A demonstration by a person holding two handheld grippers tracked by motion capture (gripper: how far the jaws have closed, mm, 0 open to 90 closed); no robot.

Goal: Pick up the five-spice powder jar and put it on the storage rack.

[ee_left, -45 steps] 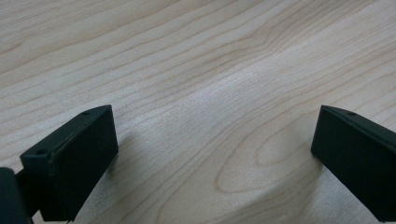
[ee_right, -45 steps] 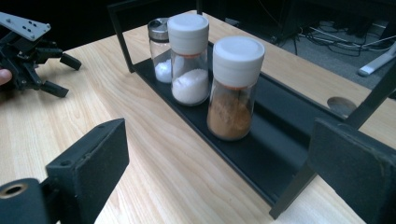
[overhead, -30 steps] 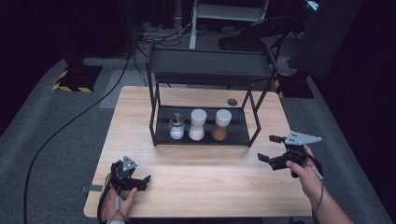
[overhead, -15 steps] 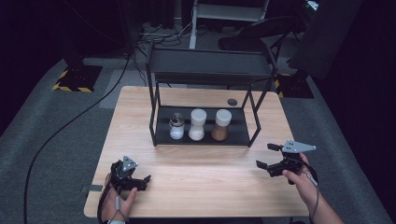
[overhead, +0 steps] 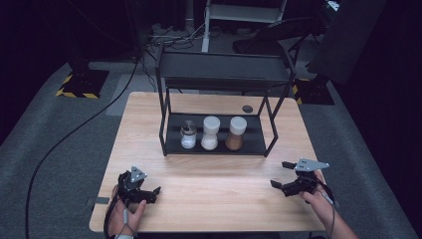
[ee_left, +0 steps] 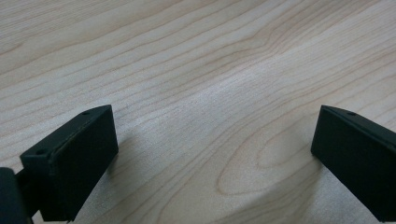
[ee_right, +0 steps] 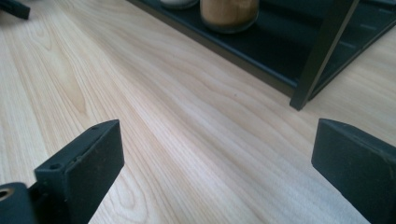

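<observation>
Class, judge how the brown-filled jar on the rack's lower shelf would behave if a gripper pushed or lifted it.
The brown-filled jar stands tall and narrow, so a high push would probably tip it. Its round body looks smooth, perhaps slippery, and might roll if toppled.

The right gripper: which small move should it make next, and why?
Probably a short advance toward the brown spice jar on the rack's lower shelf. The right gripper is open and empty near the table's front edge, and that jar is the nearest of the three; in the right gripper view it stands ahead.
</observation>
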